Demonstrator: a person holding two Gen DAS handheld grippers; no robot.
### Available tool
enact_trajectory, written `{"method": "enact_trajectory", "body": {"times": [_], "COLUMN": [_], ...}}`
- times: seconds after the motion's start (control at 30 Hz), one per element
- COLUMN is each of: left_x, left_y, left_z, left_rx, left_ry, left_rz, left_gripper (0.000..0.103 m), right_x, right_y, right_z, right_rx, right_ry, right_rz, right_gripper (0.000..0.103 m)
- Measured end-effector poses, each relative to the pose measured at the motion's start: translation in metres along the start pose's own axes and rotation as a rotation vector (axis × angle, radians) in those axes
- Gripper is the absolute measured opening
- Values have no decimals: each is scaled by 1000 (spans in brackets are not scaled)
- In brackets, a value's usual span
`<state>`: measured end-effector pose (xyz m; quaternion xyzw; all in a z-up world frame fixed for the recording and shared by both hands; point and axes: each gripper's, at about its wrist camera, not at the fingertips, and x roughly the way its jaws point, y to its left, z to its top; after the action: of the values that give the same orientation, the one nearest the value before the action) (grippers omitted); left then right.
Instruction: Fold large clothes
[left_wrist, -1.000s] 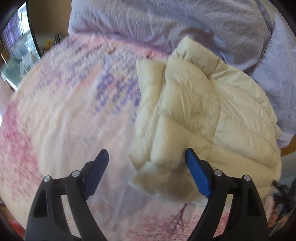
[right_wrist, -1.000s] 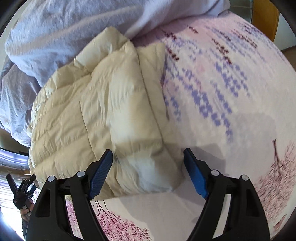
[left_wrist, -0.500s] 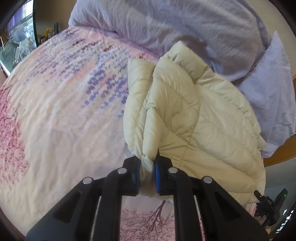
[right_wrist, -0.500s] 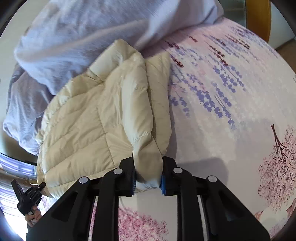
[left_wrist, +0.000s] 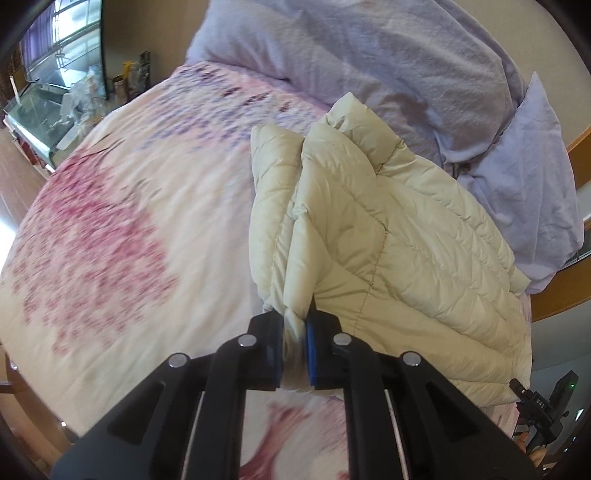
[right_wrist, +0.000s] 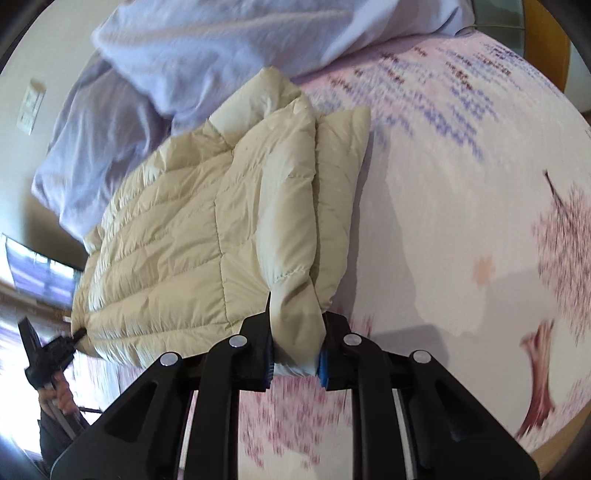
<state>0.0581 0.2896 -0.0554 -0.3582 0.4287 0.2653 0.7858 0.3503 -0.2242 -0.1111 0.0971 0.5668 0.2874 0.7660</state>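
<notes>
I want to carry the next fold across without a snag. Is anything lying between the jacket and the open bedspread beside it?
Nothing visible: beside the cream jacket, clamped by both grippers, the bedspread lies bare.

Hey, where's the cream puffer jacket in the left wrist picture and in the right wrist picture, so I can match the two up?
Left wrist view: the cream puffer jacket fills centre to right, its near edge pinched in the left gripper.
Right wrist view: the jacket fills centre to left, its near edge pinched in the right gripper.
Shared landmark: the lavender bedding heaped behind the jacket, at the top of both views.
</notes>
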Motion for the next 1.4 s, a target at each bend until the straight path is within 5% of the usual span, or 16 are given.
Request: {"method": "enact_trajectory", "body": {"times": [0.13, 0.3, 0.53, 0.77, 1.13, 1.4], "left_x": [-10, -8, -5, -5, -6, 2], "left_y": [22, 31, 31, 36, 38, 36], "left_z": [-13, -24, -27, -24, -14, -1], "left_rx": [11, 18, 19, 9, -12, -9], "left_ry": [28, 38, 36, 29, 0, -6], "left_rz": [13, 27, 97, 134, 127, 109], "left_gripper": [10, 14, 37, 57, 87, 91], "right_x": [-6, -9, -25, -30, 10, 29], "right_y": [8, 11, 9, 49, 124, 143], "right_z": [-34, -36, -12, 6, -17, -33], "right_rx": [-28, -53, -56, -138, -309, -360], "right_ry": [37, 45, -36, -100, -60, -55], "right_rz": [-9, -48, -158, -165, -118, -144], "right_gripper": [18, 23, 44, 44, 47, 48]}}
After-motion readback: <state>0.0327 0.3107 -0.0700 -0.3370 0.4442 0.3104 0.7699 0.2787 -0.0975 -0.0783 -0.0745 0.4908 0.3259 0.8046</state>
